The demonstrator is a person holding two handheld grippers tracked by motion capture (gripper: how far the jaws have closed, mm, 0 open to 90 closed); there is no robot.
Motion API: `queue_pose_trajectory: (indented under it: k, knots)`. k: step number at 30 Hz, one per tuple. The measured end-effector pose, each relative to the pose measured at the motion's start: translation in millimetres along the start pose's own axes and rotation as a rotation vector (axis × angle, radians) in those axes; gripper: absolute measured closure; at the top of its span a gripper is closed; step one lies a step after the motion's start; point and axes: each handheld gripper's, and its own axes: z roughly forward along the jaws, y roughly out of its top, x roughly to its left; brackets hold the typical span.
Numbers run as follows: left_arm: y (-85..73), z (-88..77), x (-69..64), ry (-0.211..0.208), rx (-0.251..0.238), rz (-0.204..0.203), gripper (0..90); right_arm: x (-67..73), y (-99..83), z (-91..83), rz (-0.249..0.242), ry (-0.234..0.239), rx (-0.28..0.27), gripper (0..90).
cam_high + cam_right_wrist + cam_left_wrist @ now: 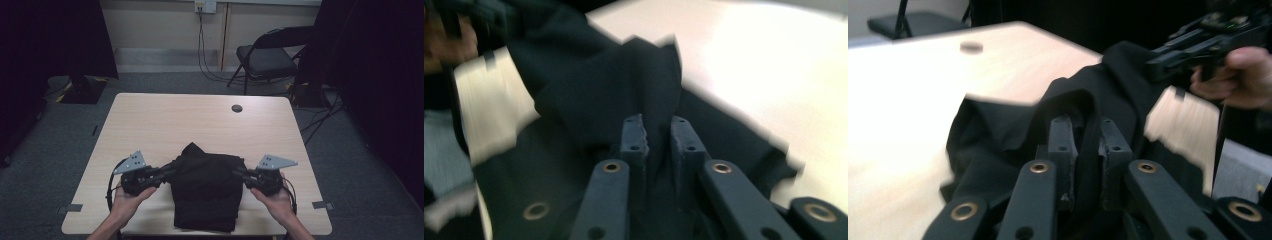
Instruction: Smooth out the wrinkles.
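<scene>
A black cloth (207,192) lies folded in a rough rectangle on the near middle of the light wooden table (175,115). My left gripper (172,167) meets its far left corner and my right gripper (237,172) its far right corner. In the left gripper view a fold of the cloth (998,135) runs between the jaws of the left gripper (1088,135), touching both pads. The right gripper (1198,45) and its hand show beyond. In the right gripper view the cloth (589,75) rises in a peak from between the jaws of the right gripper (658,132).
A round dark grommet (237,108) sits near the table's far edge. A black folding chair (265,57) stands on the grey carpet behind the table, with cables (205,60) hanging from a wall socket. Tape marks (74,207) flank the table's near corners.
</scene>
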Motion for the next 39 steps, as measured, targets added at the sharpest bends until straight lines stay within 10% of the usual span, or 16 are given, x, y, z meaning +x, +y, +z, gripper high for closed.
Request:
queue_pose_trajectory:
  k: [4,11,18,24,34,39]
  knots:
    - [-9.0,-2.5,1.1,0.002,0.024,-0.015,74.0,10.0,-26.1,-1.1,-0.009,0.016,0.09,72.3]
    - [1.5,-9.3,2.4,0.014,-0.036,-0.018,60.7,16.6,-32.8,-23.7,0.0,0.05,0.084,54.2]
    - [-2.3,38.5,-1.7,-0.013,0.151,0.048,59.4,18.6,-0.2,-21.0,-0.037,0.053,0.02,55.3]
    - [-21.2,49.7,-21.3,-0.106,0.344,0.11,66.8,29.5,-8.2,31.7,-0.074,0.093,0.145,67.6]
    - [-5.9,42.9,-19.7,-0.13,0.143,0.037,78.8,34.7,-42.1,38.6,-0.084,0.128,0.279,53.3]
    - [-16.1,65.3,-24.8,-0.106,0.313,0.099,61.6,38.3,-41.6,37.7,-0.09,0.149,0.287,37.3]
